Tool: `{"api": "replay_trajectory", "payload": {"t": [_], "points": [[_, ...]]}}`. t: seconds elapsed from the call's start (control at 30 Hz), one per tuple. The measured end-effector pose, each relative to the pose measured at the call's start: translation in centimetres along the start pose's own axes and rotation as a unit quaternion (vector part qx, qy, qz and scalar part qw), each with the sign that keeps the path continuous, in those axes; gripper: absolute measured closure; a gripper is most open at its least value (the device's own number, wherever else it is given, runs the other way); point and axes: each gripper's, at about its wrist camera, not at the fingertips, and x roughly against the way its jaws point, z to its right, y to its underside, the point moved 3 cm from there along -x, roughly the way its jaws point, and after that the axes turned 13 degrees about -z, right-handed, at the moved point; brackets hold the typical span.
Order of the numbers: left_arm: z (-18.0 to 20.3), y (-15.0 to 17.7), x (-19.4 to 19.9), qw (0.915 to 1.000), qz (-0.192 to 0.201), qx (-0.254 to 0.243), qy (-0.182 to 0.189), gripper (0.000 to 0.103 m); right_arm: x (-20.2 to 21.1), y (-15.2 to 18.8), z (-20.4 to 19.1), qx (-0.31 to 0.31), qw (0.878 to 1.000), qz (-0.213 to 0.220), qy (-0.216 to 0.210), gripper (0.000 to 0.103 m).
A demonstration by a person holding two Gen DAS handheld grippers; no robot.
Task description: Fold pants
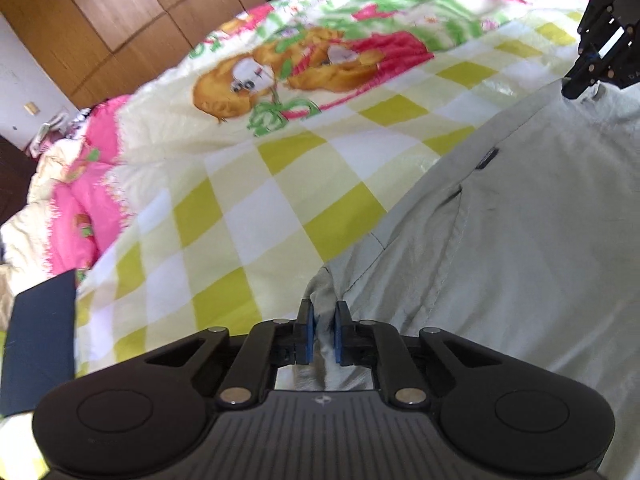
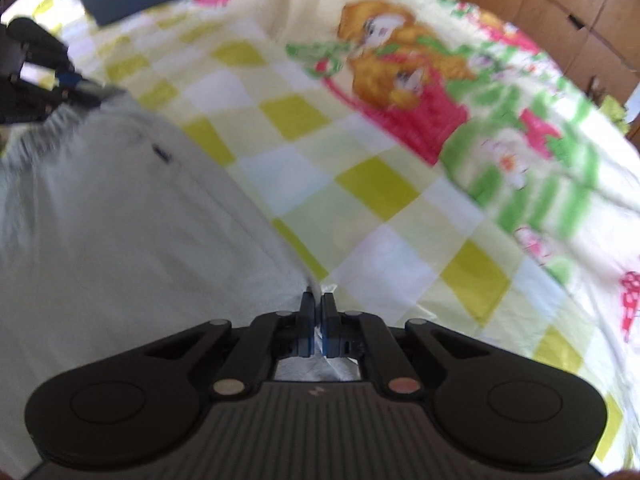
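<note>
We are working on a big bed point(image 1: 248, 200) with a blanket of yellow and white squares and a cartoon picture on it. The pale grey pants point(image 1: 520, 220) lie flat on the squares, away from the picture end of the bed. A dark blue flat thing point(image 1: 40, 340) lies near one edge of the bed, well apart from the pants. Our left tool point(image 1: 322, 322) is clamped on a bunched bit of the pants' edge, with cloth showing between its blue pads. Our right tool point(image 2: 318, 312) is pressed tight together on a thin corner of the pants on the other side. We think we are ready to lift and fold. To do it well, we should raise both tools at the same pace, keep the cloth stretched smooth between them, and lay one half right on top of the other so the edges match. The grips are small, so pulling hard could make the cloth slip out.
</note>
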Motion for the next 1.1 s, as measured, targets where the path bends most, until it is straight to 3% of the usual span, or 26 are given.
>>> {"api": "replay_trajectory", "payload": {"t": [0.23, 0.4, 0.47, 0.6, 0.73, 0.8, 1.0, 1.1], "points": [[1.1, 4.8, 8.7, 0.9978, 0.053, 0.021, -0.033, 0.079, 11.5, 4.7, -4.6, 0.006, 0.996, 0.085, 0.012, 0.100], [4.8, 11.5, 15.7, 0.9949, 0.090, 0.030, -0.033, 0.079, 16.9, 11.4, -11.3, 0.005, 0.995, 0.099, 0.003, 0.100], [6.8, 14.5, 17.0, 0.9953, 0.089, 0.030, -0.026, 0.079, 16.6, 13.9, -14.0, 0.003, 0.996, 0.083, -0.016, 0.100], [10.6, 19.6, 16.8, 0.9981, 0.055, 0.023, -0.013, 0.078, 12.2, 17.5, -18.5, -0.014, 0.997, 0.018, -0.069, 0.100], [12.7, 23.1, 15.2, 0.9987, 0.034, 0.032, -0.021, 0.078, 8.9, 19.0, -21.6, -0.017, 0.997, -0.011, -0.080, 0.100], [13.0, 24.0, 14.9, 0.9983, 0.034, 0.040, -0.026, 0.079, 8.4, 19.0, -22.0, -0.021, 0.997, -0.014, -0.080, 0.100], [13.5, 25.3, 14.7, 0.9967, 0.041, 0.028, -0.064, 0.076, 8.2, 18.8, -23.5, 0.025, 0.999, -0.020, -0.026, 0.097], [13.8, 25.1, 14.2, 0.9959, 0.050, 0.028, -0.070, 0.076, 8.3, 19.6, -24.3, 0.012, 0.999, -0.015, -0.027, 0.093]]}}
